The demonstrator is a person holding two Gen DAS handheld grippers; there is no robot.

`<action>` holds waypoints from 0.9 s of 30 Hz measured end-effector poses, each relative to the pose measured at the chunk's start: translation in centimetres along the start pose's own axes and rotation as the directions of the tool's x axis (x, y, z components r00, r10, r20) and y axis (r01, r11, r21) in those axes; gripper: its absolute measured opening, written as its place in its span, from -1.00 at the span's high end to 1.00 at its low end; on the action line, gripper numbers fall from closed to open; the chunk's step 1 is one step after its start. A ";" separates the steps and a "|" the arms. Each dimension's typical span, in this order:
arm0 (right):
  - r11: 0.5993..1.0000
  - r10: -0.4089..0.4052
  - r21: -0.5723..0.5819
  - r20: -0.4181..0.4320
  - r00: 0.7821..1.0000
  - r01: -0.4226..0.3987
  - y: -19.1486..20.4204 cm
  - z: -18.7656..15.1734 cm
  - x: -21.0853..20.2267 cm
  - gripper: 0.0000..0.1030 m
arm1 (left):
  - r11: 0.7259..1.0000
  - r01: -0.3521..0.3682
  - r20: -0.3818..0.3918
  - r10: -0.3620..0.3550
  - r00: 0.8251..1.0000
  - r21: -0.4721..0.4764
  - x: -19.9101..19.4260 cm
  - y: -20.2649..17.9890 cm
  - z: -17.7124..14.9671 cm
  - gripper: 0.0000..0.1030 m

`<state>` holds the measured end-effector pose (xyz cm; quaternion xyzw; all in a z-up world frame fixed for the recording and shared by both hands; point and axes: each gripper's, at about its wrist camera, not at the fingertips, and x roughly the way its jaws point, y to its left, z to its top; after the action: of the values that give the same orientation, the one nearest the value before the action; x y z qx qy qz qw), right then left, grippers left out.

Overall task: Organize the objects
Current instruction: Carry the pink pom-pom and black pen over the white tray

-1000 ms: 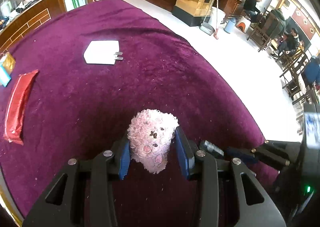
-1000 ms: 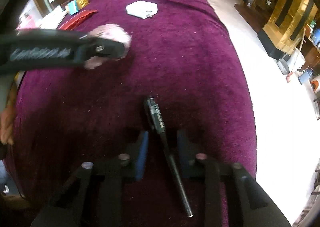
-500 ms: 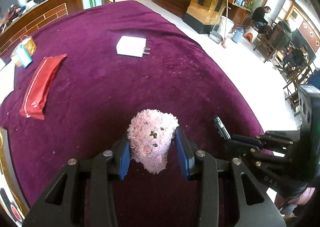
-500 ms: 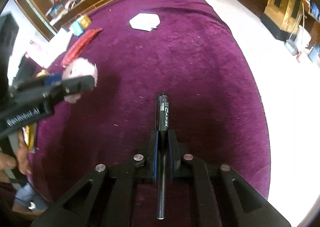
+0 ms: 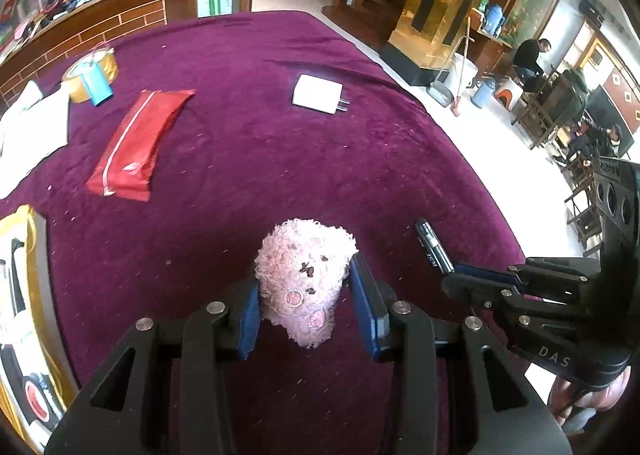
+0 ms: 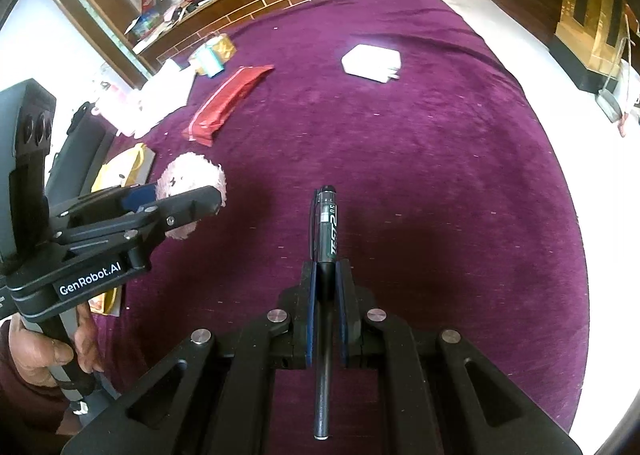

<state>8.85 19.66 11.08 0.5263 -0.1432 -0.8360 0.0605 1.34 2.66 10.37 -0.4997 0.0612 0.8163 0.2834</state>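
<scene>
Round table (image 5: 240,183), covered in deep purple plush cloth with short pile, flecked with pale lint; edge curves away to a white tiled floor.

Left gripper (image 5: 306,309): black frame, blue pads, silver pivot pins. In the right wrist view its side reads "GenRobot.AI" in white (image 6: 176,207). Jaws set at a narrow-to-middling gap, pressing both sides of a pink plush toy (image 5: 306,275). Toy is curly, woolly, roughly rounded, with dark stitched face marks and two round pink cheek patches; held clear above the cloth, near the table's near-left part.

Right gripper (image 6: 327,319): same build; "DAS" partly readable on its body in the left wrist view (image 5: 500,287). Jaws closed down to almost nothing on a black pen (image 6: 326,255). Pen is slim, cylindrical, with a clip; white lettering on the barrel, seemingly "TEST 2", not fully legible. Barrel runs straight between the pads, cap end forward, tail end back towards the camera, lifted off the cloth.

Red packet (image 5: 138,143): long, flat, glossy wrapper with a pale stripe along one side; lies on the cloth, far left.

White charger (image 5: 318,95): flat, square, smooth plastic, two metal prongs; far centre.

Tape roll (image 5: 90,71): tan, with a small blue tag or box against it; far left edge.
</scene>
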 end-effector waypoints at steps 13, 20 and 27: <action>0.998 0.042 -0.040 -0.007 0.999 -0.042 7.1 -0.3 0.8 0.84 | 0.998 0.009 0.035 -0.007 0.999 -0.067 -4.8 5.8 -3.3 0.27; 0.991 0.092 -0.097 -0.027 0.995 -0.095 12.5 -0.1 1.9 0.84 | 0.990 -0.005 0.064 0.014 0.998 -0.142 -8.4 10.5 -6.2 0.26; 0.976 0.158 -0.144 -0.069 0.985 -0.166 18.3 -0.1 3.7 0.84 | 0.972 -0.031 0.084 0.052 0.995 -0.235 -11.8 15.6 -9.7 0.26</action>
<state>6.41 1.34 13.39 0.5304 -0.1210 -0.8213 0.1717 4.81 -18.76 12.78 -0.4908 -0.0374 0.8452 0.2081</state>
